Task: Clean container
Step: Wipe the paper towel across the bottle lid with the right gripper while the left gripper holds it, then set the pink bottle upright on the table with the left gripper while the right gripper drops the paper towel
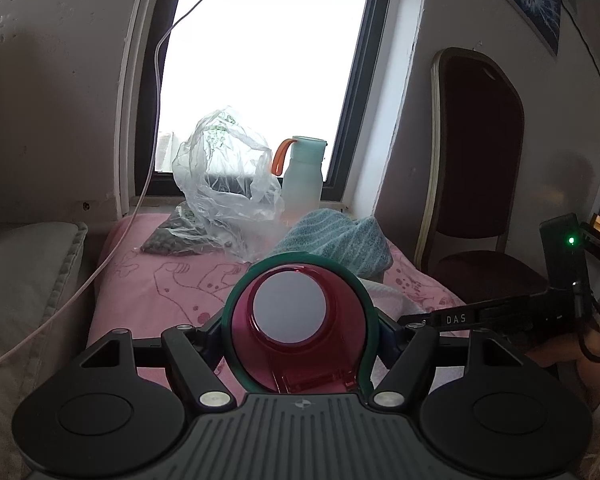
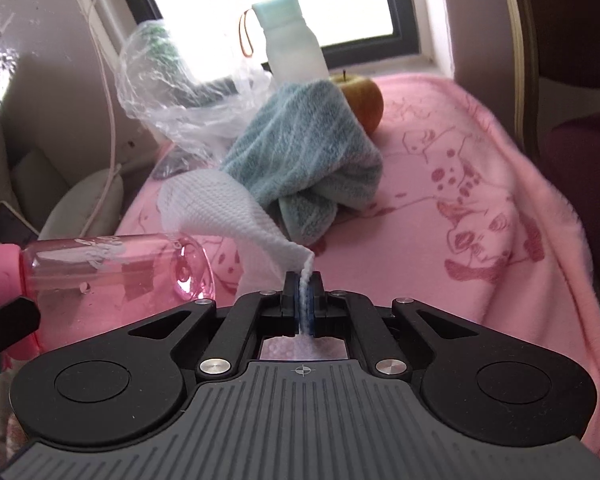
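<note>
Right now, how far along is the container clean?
Done: both grasps. The left gripper is shut on the pink bottle, lying sideways with its mouth open. In hand: the right gripper pinches the white wipe, draped by the bottle's base. Left: the wiping; white marks show on its wall.

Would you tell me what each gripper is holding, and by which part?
Left gripper clamps the pink bottle around its open neck end; right gripper pinches a corner of the white cloth.

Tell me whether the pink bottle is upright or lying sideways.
Sideways. The right wrist view shows the pink bottle held level, base toward the white cloth; the left gripper clamps its neck, and its camera looks straight down the open mouth.
</note>
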Available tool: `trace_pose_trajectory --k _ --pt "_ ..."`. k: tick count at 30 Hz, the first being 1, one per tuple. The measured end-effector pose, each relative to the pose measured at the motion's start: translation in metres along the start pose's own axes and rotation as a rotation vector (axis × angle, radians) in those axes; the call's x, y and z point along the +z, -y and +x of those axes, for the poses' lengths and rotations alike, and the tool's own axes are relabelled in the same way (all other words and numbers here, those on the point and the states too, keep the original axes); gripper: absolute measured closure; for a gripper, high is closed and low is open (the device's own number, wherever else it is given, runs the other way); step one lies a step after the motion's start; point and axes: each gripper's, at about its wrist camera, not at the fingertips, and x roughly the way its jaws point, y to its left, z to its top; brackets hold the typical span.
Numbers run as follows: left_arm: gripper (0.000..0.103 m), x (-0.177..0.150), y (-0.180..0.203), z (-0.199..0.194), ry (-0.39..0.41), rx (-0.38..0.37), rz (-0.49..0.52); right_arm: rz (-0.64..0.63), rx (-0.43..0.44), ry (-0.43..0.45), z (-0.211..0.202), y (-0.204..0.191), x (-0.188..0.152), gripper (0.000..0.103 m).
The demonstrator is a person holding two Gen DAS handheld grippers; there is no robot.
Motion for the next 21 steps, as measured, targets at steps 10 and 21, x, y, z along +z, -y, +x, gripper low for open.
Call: trace_pose_trajectory --k 10,21 --pt "0.034 0.051 0.020 0.031 -0.015 0.027 0.156 0.045 -0.046 0.133 -0.009 0.007 -0.005 0.099" --pt "0.068 0.072 0.024 0.037 0.147 0.042 0.113 0.015 -0.045 0.319 -0.026 0.003 0.009 0.099"
